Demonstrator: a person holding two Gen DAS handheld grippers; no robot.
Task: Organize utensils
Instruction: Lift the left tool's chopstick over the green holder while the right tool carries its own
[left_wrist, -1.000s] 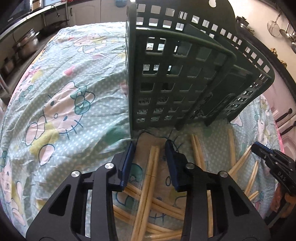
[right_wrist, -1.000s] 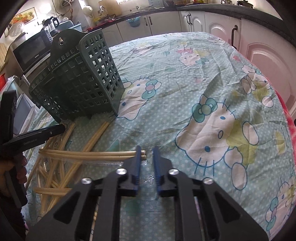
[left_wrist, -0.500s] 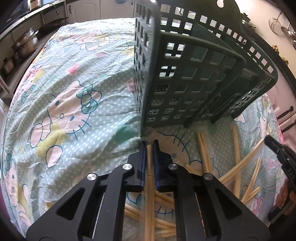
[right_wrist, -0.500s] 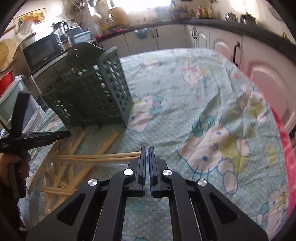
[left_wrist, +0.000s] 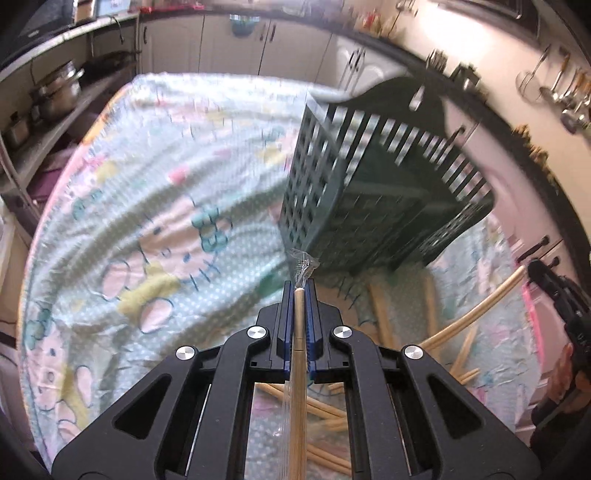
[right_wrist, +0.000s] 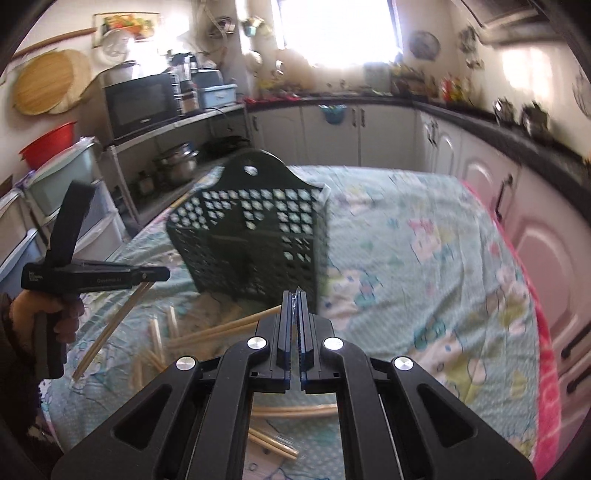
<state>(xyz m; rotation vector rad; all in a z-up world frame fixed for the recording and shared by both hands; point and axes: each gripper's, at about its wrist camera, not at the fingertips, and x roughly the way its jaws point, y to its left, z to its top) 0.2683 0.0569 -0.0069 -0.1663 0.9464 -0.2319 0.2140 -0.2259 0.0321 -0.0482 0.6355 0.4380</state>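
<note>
The left hand-held gripper (left_wrist: 299, 295) clamps a wrapped chopstick pair (left_wrist: 298, 369) at lower centre. The right hand-held gripper (right_wrist: 294, 299) pinches clear wrapper (right_wrist: 294, 298) below the green basket (right_wrist: 255, 236).

Kitchen w/ bright window (right_wrist: 340, 33) at back washing out the wall, white cabinets (right_wrist: 332, 133) under a dark counter (right_wrist: 480, 122) along back & right, microwave (right_wrist: 142, 103) on shelf unit at left, round wooden boards (right_wrist: 48, 83) hung on wall, ladles (left_wrist: 554, 88) on hooks.
</note>
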